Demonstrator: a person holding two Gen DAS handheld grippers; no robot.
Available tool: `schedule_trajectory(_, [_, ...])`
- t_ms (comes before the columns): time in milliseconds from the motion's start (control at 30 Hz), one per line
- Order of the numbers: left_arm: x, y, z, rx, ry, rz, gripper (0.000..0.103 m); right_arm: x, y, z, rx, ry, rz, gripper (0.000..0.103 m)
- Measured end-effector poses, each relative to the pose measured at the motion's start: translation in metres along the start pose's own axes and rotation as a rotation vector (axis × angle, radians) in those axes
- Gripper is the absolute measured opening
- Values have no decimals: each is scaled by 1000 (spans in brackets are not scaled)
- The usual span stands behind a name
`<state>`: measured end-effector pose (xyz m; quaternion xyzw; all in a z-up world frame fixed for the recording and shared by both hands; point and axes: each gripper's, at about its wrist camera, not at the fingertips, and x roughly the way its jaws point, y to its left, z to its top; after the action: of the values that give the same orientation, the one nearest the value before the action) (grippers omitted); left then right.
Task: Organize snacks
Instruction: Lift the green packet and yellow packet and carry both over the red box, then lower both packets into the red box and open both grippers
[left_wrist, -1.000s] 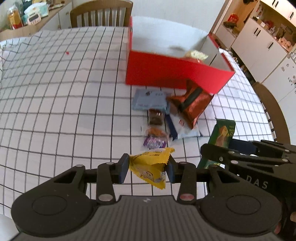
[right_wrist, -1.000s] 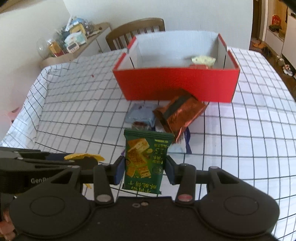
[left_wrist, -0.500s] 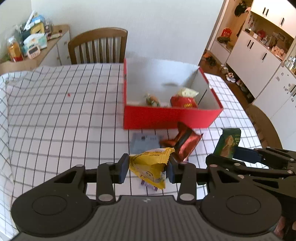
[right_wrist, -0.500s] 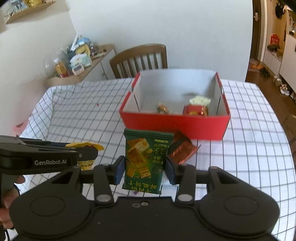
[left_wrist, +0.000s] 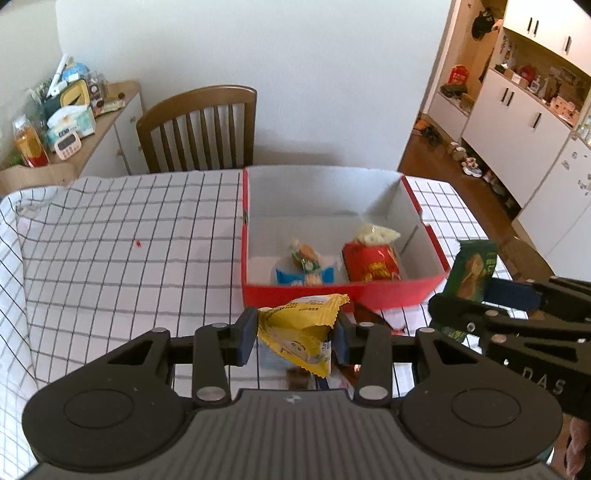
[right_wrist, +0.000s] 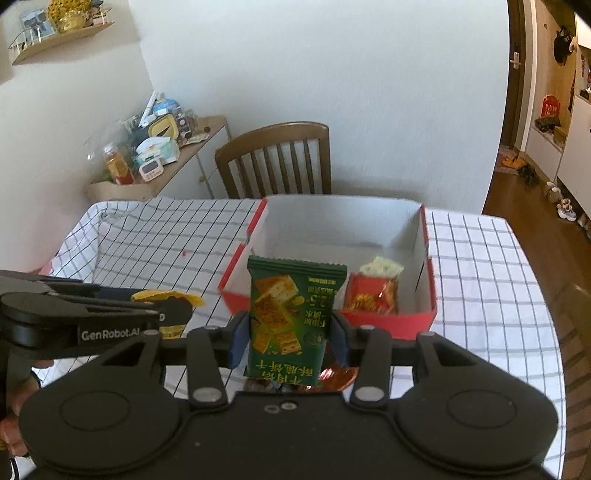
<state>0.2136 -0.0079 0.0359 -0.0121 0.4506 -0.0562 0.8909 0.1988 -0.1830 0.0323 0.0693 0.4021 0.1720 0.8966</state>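
Two packets are being carried toward the red box: the left gripper is clamping a yellow packet, the right gripper a green packet. Four snacks are lying inside the box already; a few are waiting on the table.

The snacks left on the bench were mostly hidden: in the left wrist view the yellow packet and the left tool covered them, leaving only a brown scrap too small to tell. The green packet hid the near left of the red box. A hand was cut off at the right edge.
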Motion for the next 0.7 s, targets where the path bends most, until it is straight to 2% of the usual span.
schedule_trajectory(333, [33, -10, 40, -7, 9, 63, 40, 35, -34, 37, -9, 15, -14, 44])
schedule_trajectory(700, [90, -13, 65, -27, 77, 109, 40, 96, -72, 52, 29, 93, -28, 44])
